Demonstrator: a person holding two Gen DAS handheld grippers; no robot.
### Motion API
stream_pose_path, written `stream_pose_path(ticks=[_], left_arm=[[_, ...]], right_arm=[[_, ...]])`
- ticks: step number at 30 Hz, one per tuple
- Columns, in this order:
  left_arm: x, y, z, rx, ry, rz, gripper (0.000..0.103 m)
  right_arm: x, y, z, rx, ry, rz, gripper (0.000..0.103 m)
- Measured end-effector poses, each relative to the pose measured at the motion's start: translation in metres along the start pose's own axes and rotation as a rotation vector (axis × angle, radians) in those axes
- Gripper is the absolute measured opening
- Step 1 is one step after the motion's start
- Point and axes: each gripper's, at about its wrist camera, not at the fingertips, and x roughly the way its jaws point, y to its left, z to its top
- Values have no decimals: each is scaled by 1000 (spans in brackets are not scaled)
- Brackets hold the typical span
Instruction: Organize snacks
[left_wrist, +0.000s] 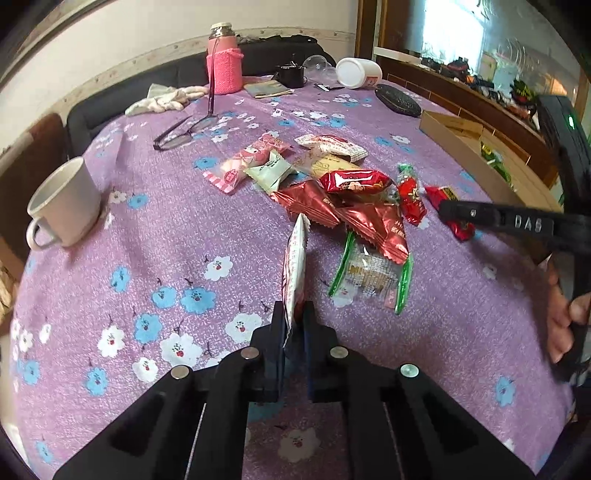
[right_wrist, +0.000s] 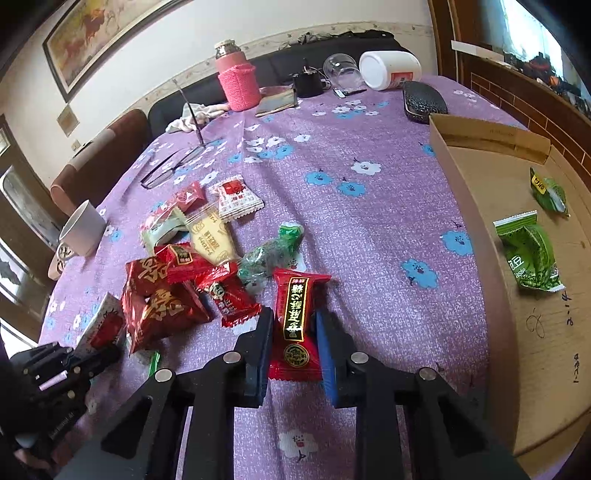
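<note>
My left gripper (left_wrist: 293, 317) is shut on the bottom edge of a white-and-red snack packet (left_wrist: 295, 258), which stands edge-on above the purple flowered tablecloth (left_wrist: 166, 240). My right gripper (right_wrist: 293, 319) is shut on a red packet with a black and gold label (right_wrist: 297, 321), its pads pressing both long sides. A pile of red, green, pink and clear snack packets (right_wrist: 192, 258) lies left of it. A shallow cardboard box (right_wrist: 476, 221) on the right holds two green packets (right_wrist: 528, 254). In the right wrist view, the left gripper (right_wrist: 98, 354) shows at lower left with its packet (right_wrist: 107, 321).
A white mug (left_wrist: 66, 203) stands near the table's left edge. Folded glasses (left_wrist: 181, 133), a pink-sleeved bottle (left_wrist: 223, 62), a tipped white jar (left_wrist: 358, 72) and a black case (left_wrist: 397, 99) sit at the far side. A hand (left_wrist: 561, 317) holds the right gripper's handle.
</note>
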Motion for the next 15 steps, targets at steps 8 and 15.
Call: stream_pose_path(ticks=[8, 15], left_arm=[[-10, 6, 2, -58, -15, -24, 6], [-28, -8, 15, -74, -82, -43, 6]], right_arm=[[-12, -1, -3, 1, -84, 35, 24], [-21, -5, -1, 16, -130, 99, 24]])
